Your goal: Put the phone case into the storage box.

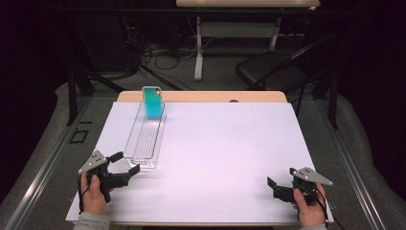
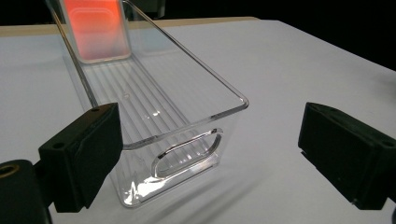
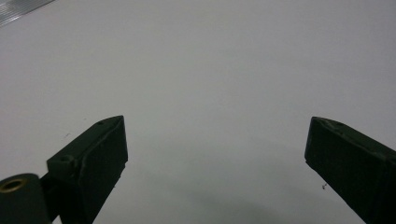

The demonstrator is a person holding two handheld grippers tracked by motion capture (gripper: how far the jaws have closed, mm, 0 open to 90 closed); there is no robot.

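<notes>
Two grippers, both spread wide: left gripper sits just by the clear plastic bin, right gripper over bare table. Teal block stands in the bin's far end, no readable label.

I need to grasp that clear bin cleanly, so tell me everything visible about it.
The clear bin is a long, narrow, open-topped tray of transparent plastic with a ribbed floor, a rounded rim and an oval handle cutout in its near end wall. It sits flat on the white table, far left. A coloured upright block stands in its far end. The open left gripper faces its near end.
</notes>
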